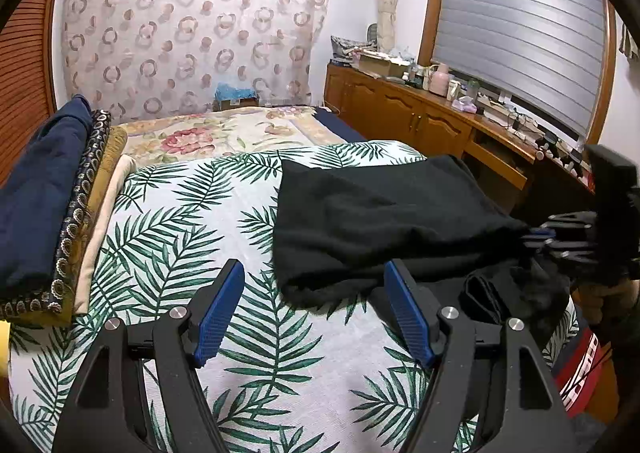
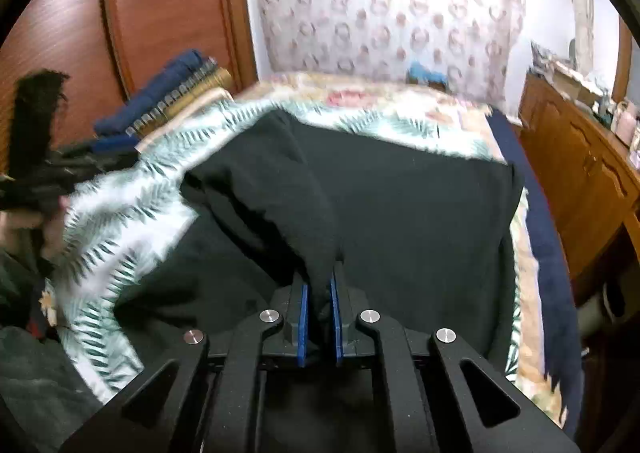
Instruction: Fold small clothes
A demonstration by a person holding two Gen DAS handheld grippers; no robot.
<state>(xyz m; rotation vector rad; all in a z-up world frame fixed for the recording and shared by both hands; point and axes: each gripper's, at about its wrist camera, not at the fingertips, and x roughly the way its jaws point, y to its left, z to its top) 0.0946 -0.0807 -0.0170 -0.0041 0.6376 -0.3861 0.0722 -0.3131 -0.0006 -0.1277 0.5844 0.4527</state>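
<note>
A black garment [image 1: 372, 213] lies on the palm-leaf bedspread [image 1: 180, 237] at the right side of the bed. My left gripper [image 1: 316, 273] is open and empty, its blue pads just left of the garment's near edge. My right gripper [image 2: 319, 285] is shut on a fold of the black garment [image 2: 400, 213] and lifts that part off the bed. The right gripper also shows at the far right of the left wrist view [image 1: 540, 237], holding the cloth's corner.
A stack of folded blankets [image 1: 52, 205] lies along the bed's left side. A wooden cabinet [image 1: 420, 117] with clutter on top runs along the right wall under a shuttered window. A floral cover [image 1: 224, 133] lies further up the bed.
</note>
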